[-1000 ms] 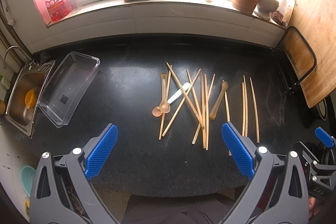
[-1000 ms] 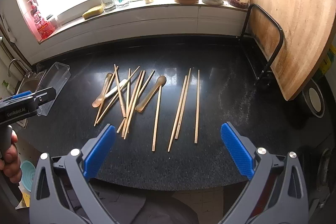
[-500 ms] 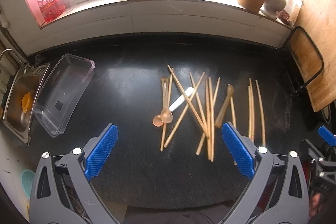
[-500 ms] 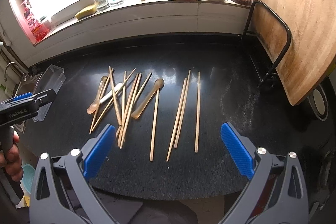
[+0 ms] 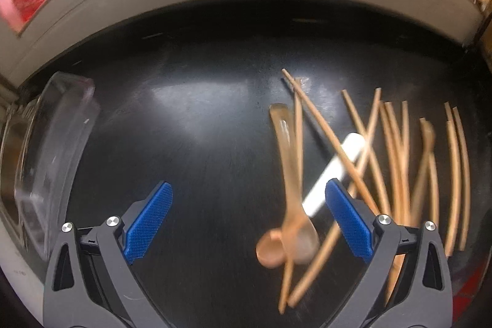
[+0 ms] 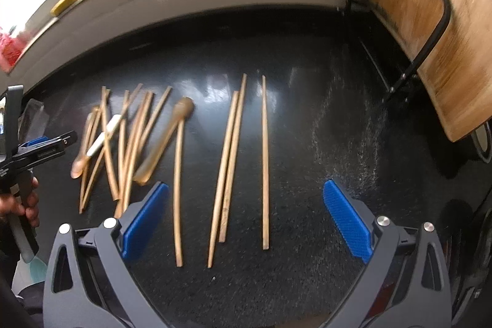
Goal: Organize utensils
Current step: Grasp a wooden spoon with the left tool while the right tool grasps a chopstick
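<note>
Wooden chopsticks between tips of wide-open, empty right hand-held gripper.

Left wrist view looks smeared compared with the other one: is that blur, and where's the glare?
Left wrist view: motion blur smears the spoons and chopsticks, while the left hand-held gripper itself stays sharp; a pale sheen sits on the black counter. Right wrist view: the three separate chopsticks are crisper, with window reflections behind them.
</note>
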A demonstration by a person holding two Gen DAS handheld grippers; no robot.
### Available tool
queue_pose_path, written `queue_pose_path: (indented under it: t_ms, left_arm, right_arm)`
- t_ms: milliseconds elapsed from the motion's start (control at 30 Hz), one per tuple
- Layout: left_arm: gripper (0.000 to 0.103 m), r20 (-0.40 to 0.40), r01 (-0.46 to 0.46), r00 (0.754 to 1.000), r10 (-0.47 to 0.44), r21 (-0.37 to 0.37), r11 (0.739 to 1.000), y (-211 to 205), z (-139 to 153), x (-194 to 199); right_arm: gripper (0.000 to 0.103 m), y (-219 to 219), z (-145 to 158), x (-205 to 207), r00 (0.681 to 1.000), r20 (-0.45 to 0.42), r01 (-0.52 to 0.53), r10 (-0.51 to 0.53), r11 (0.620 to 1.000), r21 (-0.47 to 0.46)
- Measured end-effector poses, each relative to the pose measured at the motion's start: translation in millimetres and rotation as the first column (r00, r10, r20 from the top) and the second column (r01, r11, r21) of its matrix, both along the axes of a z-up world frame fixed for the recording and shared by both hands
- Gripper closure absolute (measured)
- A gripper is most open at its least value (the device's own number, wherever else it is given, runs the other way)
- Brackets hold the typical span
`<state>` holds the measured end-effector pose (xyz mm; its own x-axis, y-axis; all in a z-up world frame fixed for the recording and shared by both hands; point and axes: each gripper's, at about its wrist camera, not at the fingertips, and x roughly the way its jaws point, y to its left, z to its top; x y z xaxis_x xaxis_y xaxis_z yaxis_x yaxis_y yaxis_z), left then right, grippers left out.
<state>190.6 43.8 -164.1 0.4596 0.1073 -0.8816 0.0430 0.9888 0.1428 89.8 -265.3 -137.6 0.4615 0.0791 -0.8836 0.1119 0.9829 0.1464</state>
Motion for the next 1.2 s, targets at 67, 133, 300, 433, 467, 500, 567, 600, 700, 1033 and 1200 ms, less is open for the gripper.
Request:
queue_pose_path:
  t_ms: [67, 133, 300, 433, 467, 500, 567, 600, 700, 1033, 1200]
  left_arm:
    - [0.006, -0.028, 0.023, 0.999, -0.021, 0.059, 0.998, -2, -16, 13]
    - [0.006, -0.045, 0.042, 0.998, -0.040, 0.049, 0.998, 4, -22, 18]
    - [0.006, -0.035, 0.034, 0.999, -0.033, 0.031, 0.999, 27, -14, 17]
    - [0.006, -0.046, 0.044, 0.998, -0.044, 0.002, 0.999, 44, -22, 22]
    - [0.006, -0.053, 0.050, 0.997, -0.050, -0.003, 0.999, 45, -26, 25]
    - [0.006, -0.061, 0.057, 0.997, -0.057, -0.003, 0.998, 43, -28, 26]
    - [0.006, -0.043, 0.084, 0.995, -0.086, -0.041, 0.996, 39, -25, 25]
    - [0.006, -0.034, 0.092, 0.995, -0.094, -0.059, 0.994, 39, -24, 28]
    - [0.006, -0.031, 0.122, 0.992, -0.125, -0.070, 0.990, 22, -29, 36]
    - [0.006, -0.092, 0.151, 0.984, -0.154, -0.043, 0.988, 7, -66, 65]
    - [0.006, -0.083, 0.184, 0.978, -0.189, -0.068, 0.981, 19, -88, 68]
  right_arm:
    - [0.006, -3, -8, 8, 1.000, -0.027, 0.014, -0.014, 1.000, 0.005]
    - [0.006, -5, -14, 14, 0.999, -0.045, 0.022, -0.022, 1.000, 0.005]
    - [0.006, -7, -27, 28, 0.997, -0.075, 0.020, -0.020, 1.000, -0.008]
    - [0.006, -6, -44, 34, 0.995, -0.096, 0.012, -0.014, 0.999, -0.030]
    - [0.006, -6, -48, 35, 0.995, -0.097, 0.011, -0.014, 0.999, -0.035]
    - [0.006, -6, -51, 35, 0.995, -0.099, 0.010, -0.014, 0.999, -0.042]
    - [0.006, -10, -53, 34, 0.995, -0.096, 0.015, -0.019, 0.999, -0.045]
    - [0.006, -13, -53, 32, 0.995, -0.092, 0.021, -0.025, 0.999, -0.042]
    - [0.006, -18, -57, 29, 0.995, -0.091, 0.039, -0.042, 0.999, -0.028]
    - [0.018, -33, -81, 32, 0.994, -0.090, 0.060, -0.063, 0.997, -0.038]
    - [0.027, -29, -100, 36, 0.993, -0.112, 0.018, -0.026, 0.997, -0.071]
